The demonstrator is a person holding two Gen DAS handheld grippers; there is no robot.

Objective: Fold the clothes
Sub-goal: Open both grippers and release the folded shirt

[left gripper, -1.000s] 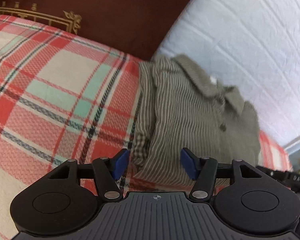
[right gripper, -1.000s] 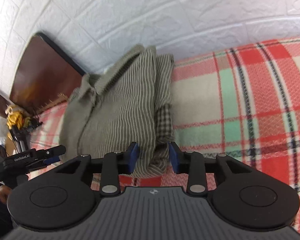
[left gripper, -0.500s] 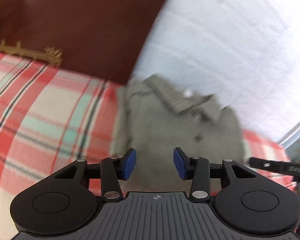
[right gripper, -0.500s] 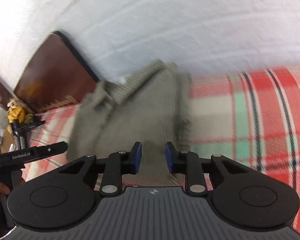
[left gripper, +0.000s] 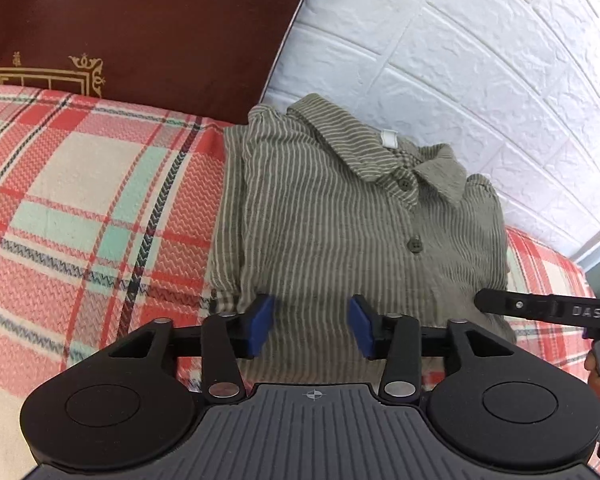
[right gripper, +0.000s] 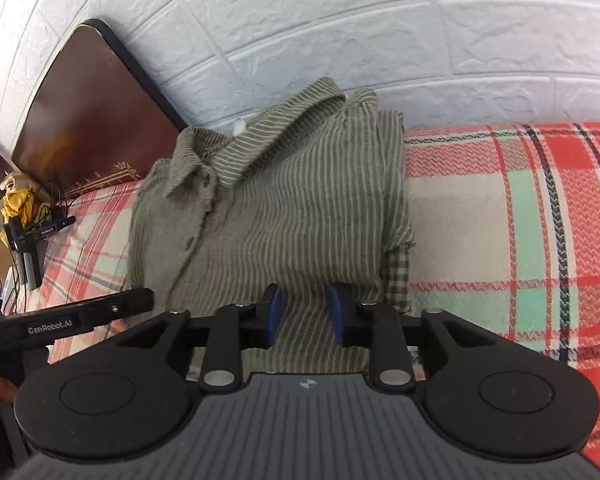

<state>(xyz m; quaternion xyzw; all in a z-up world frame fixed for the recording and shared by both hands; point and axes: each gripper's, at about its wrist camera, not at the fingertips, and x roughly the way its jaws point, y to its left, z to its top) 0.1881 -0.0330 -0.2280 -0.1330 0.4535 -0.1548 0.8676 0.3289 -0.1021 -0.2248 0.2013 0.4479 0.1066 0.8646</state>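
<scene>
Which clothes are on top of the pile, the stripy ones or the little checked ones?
The green striped shirt is on top, collar showing. The checked garment lies underneath; only its edge peeks out at the pile's right side.

the left gripper is now sitting with its jaws narrower than a second ago, and its view is centring on the striped shirt, which is sliding from 2 o'clock toward 12. the right gripper is opening its jaws slightly, possibly letting the hem go, with the shirt shifting rightward to 12 o'clock.
</scene>
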